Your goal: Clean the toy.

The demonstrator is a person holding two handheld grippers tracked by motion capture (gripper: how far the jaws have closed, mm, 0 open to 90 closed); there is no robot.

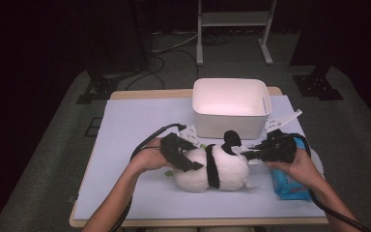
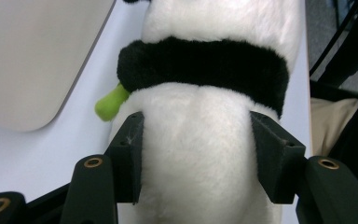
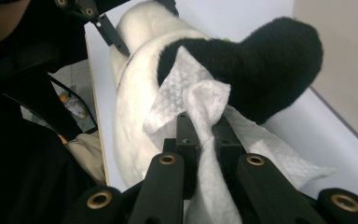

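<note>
1. Panda plush (image 1: 220, 169) lies on its side at mid-table, at 6 o'clock from the white bin (image 1: 231, 107); a blue packet (image 1: 285, 183) sits just at its 3 o'clock side.
2. Left gripper (image 2: 196, 154): jaws wide, pressed against both flanks of the white body below the black band (image 2: 205, 65). A green piece (image 2: 112, 101) protrudes at 9 o'clock in the left gripper view.
3. Right gripper (image 3: 204, 133): jaws narrow, pinching a white wipe (image 3: 191, 93) that touches the plush beside a black limb (image 3: 270, 60).
4. Handling, judged: plush is light, soft, compressible and not fragile. The torso offers the firmest hold; limbs would flop. The wipe is limp and tears easily.
</note>
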